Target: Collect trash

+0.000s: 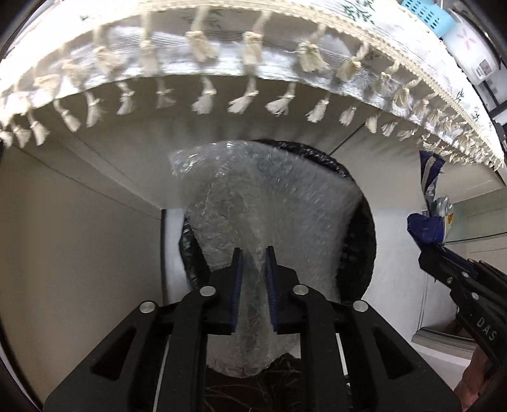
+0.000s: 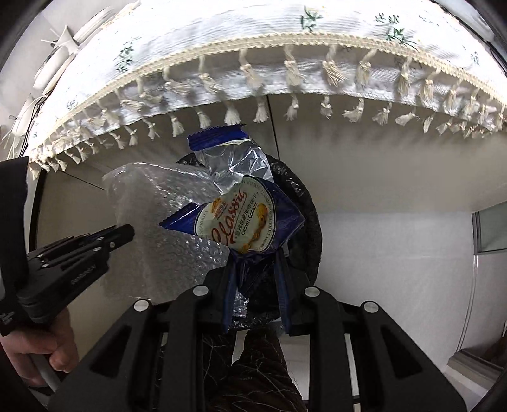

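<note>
My left gripper (image 1: 254,253) is shut on a sheet of clear bubble wrap (image 1: 269,202) and holds it over a bin lined with a black bag (image 1: 364,202). The bubble wrap hides most of the bin's mouth. My right gripper (image 2: 256,257) is shut on a blue cookie wrapper (image 2: 244,218) printed "Classic Crown Cookies" and holds it above the same black bin (image 2: 304,202). In the right wrist view the left gripper (image 2: 126,233) and the bubble wrap (image 2: 164,202) show at the left. In the left wrist view the right gripper (image 1: 424,250) and the wrapper (image 1: 431,218) show at the right.
A table edge with a white flowered cloth (image 1: 253,66) and cream tassels hangs above the bin; it also shows in the right wrist view (image 2: 253,63). A blue basket (image 1: 427,12) stands on the table. White panels and the floor (image 2: 396,253) surround the bin.
</note>
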